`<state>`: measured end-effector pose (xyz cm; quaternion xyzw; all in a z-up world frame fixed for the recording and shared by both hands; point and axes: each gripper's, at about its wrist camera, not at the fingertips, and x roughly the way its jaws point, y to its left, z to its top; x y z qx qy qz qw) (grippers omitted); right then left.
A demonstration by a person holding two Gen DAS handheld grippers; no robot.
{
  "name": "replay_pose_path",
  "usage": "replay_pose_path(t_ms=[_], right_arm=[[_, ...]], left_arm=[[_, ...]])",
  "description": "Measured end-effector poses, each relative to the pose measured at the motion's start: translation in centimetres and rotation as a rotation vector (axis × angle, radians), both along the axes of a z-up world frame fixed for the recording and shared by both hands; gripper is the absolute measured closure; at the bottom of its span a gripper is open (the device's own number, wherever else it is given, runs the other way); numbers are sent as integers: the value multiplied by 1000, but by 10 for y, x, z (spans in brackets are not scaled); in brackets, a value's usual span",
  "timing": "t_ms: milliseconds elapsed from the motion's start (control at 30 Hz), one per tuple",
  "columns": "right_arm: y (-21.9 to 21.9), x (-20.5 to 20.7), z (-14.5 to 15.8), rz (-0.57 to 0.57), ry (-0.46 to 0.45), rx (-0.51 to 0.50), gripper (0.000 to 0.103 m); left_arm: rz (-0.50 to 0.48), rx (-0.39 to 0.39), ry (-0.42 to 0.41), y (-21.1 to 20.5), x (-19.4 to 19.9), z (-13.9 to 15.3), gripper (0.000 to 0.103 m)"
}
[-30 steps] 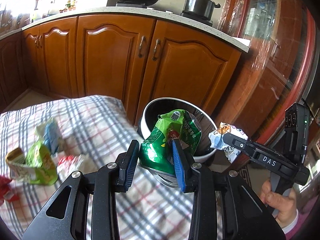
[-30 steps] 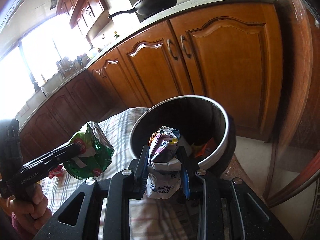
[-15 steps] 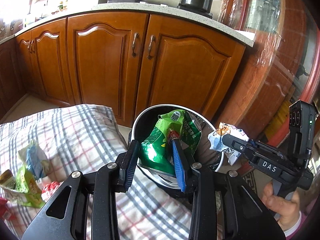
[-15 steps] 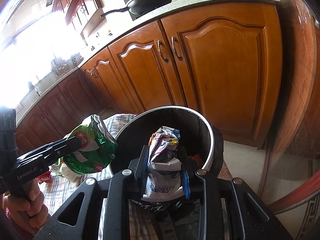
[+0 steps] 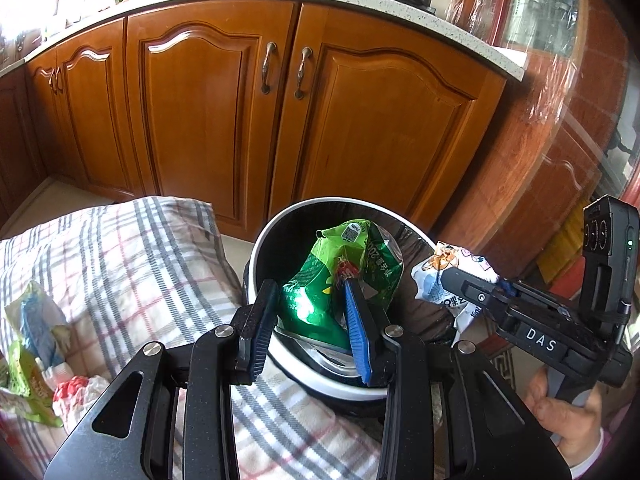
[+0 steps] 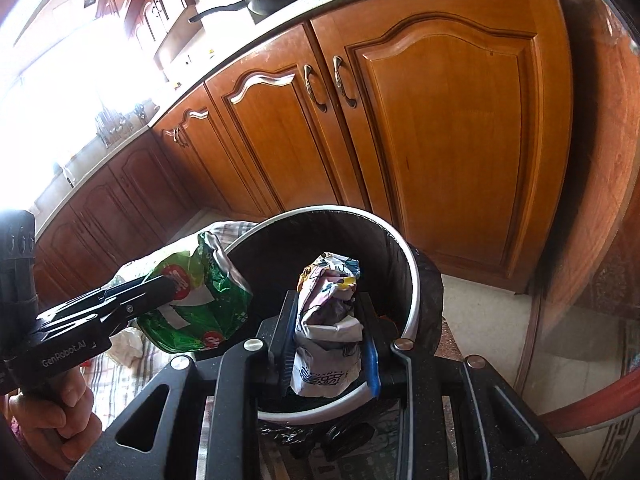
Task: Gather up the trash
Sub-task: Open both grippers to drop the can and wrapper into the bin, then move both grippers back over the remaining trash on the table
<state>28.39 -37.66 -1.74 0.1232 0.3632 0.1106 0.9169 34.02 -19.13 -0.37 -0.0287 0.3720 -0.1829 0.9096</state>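
Kitchen cabinets (image 5: 208, 120) of warm brown wood fill the background, with a checked cloth (image 5: 132, 264) covering the tabletop at my nine o'clock. Between the pads of my left gripper (image 5: 310, 328) sits a green snack bag (image 5: 340, 280), pinched narrow across its lower half and hanging over the open mouth of the trash bin (image 5: 260, 248) at twelve o'clock. My right gripper (image 6: 330, 348) is closed the same way on a crumpled white wrapper (image 6: 328, 320), also poised above the bin (image 6: 412, 280), toward its near rim.

Both pieces look light, thin and crinkly; the foil of the green bag is likely slippery, so a grip across a folded or doubled part should hold better than one on a single loose edge. Neither is fragile, and a firm squeeze costs nothing.

Further out, more wrappers (image 5: 32, 332) lie on the cloth at nine o'clock, still to be collected.

Compared with a second ago, the bin has come nearer and sits more squarely under both grippers, the cabinets loom larger, and the loose wrappers have slid toward the left edge. Neither grip has changed.
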Motion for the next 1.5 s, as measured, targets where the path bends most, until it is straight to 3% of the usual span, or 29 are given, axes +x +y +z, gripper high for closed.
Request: replay_pose_path(t_ms=[200,333,400,567,633,833,1067,1500], right_arm=[[1,8,-1,22,20,4,68],[2,12,-1,37,25,8,57],[2,12,-1,37,26,19,48],[-1,7,1,21,17,30,39],[-2,3,4,13,5,38,34],[6,-24,14,16,-42,62,19],[40,-61,15,61,-63,99,14],[119,-102,1,193,-29,66,11]], left_arm=[[-17,-5,33,-7,6,-4,69],[-6,15,16,-8,4,-2,44],[2,11,10,-6,2,-1,43],[24,-23,14,13,-10,0,39],[39,-46,12,25,-20,-1,34],[95,-80,11,59,-54,-5,32],[158,-69,5,98,-99,-14,30],[308,-109,14,184,-159,-22,30]])
